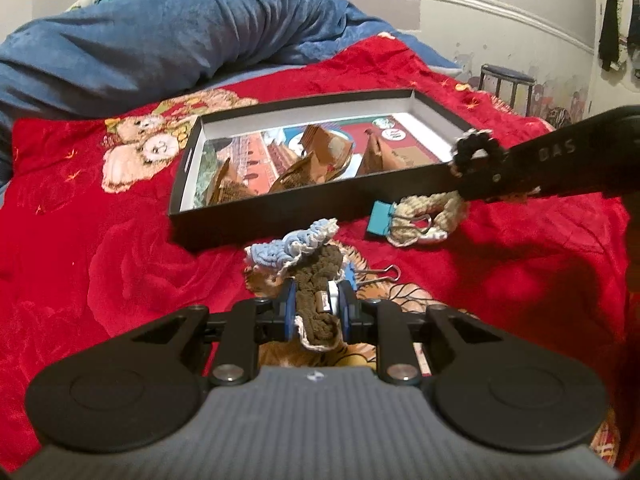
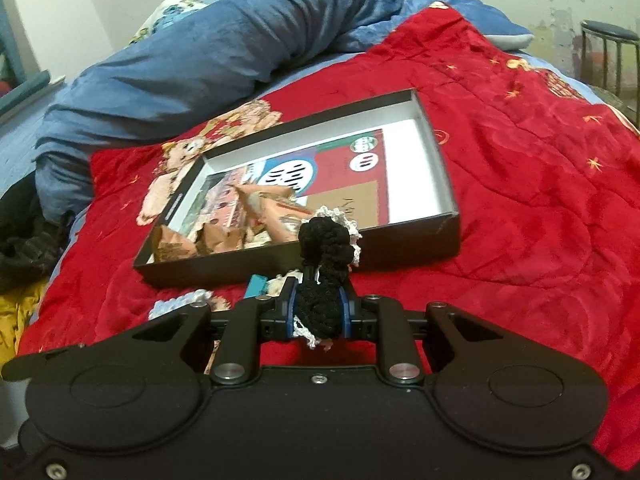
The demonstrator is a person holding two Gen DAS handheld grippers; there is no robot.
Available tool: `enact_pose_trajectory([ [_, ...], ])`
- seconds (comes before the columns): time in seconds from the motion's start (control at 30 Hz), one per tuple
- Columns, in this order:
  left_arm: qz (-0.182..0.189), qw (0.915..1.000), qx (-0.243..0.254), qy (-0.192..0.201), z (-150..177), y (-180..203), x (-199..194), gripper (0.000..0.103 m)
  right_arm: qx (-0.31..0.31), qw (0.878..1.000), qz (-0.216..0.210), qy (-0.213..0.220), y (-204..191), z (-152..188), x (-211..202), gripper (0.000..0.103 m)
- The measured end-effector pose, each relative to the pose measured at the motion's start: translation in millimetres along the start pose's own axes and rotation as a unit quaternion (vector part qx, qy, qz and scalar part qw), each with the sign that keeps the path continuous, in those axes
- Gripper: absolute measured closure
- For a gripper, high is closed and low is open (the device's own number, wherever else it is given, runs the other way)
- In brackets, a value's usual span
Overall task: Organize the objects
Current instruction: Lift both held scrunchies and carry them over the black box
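Left gripper (image 1: 316,304) clamped on brown-and-blue crocheted yarn piece (image 1: 308,268), just above red quilted bedspread (image 1: 120,260). Right gripper (image 2: 319,312) pinched tight on black crocheted yarn piece with white trim (image 2: 328,256), at near wall of black shallow cardboard box (image 2: 400,248). Soft, light, floppy, likely non-slip; best gripped mid-body, clear of loose edging.

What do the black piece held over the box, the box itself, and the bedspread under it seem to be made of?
Black piece: crocheted yarn, matte, judging by its looped, knobbly stitches and white lacy edge.
Box: probably cardboard, matte black outside and white inside, with thin straight walls.
Bedspread: quilted fabric, likely plush or satin, with a soft sheen and stitched lines.
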State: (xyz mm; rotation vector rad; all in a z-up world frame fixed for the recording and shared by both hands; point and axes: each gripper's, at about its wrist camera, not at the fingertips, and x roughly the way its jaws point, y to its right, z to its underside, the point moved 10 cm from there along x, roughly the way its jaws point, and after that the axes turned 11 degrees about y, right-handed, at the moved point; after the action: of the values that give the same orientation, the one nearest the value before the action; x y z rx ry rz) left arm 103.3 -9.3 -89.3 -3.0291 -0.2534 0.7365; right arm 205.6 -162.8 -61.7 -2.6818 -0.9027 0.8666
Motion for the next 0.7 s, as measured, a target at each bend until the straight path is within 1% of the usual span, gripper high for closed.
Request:
enact_pose_trajectory([
  [0.17,0.014,0.9999,-0.004,0.002,-2.7,3.5,-4.5,0.079,-0.017,1.000,-0.016,-0.001,-13.6,1.7,1.1,0.083],
  [0.23,0.037,0.9992,-0.016,-0.003,-4.3,7.4,-8.8,0.079,-0.020,1.000,-0.018,-0.003,-16.6,2.3,1.5,0.083],
  [0.37,0.062,0.9975,-0.026,0.020,-15.8,11.6,-23.0,0.079,-0.024,1.000,-0.013,0.004,-17.4,-0.7,2.0,0.083],
  [0.47,0.081,0.9950,-0.044,0.039,-24.3,11.0,-29.2,0.079,-0.024,0.999,-0.003,0.028,-16.1,-12.2,0.8,0.083],
  [0.57,0.076,0.9948,-0.048,0.048,-28.3,7.7,-27.0,0.079,-0.020,0.998,0.005,0.053,-14.0,-27.0,-1.0,0.083],
  [0.7,0.071,0.9931,-0.082,0.044,-32.8,-2.5,-18.3,0.080,-0.005,0.996,0.019,0.084,-7.7,-47.6,-8.6,0.083],
])
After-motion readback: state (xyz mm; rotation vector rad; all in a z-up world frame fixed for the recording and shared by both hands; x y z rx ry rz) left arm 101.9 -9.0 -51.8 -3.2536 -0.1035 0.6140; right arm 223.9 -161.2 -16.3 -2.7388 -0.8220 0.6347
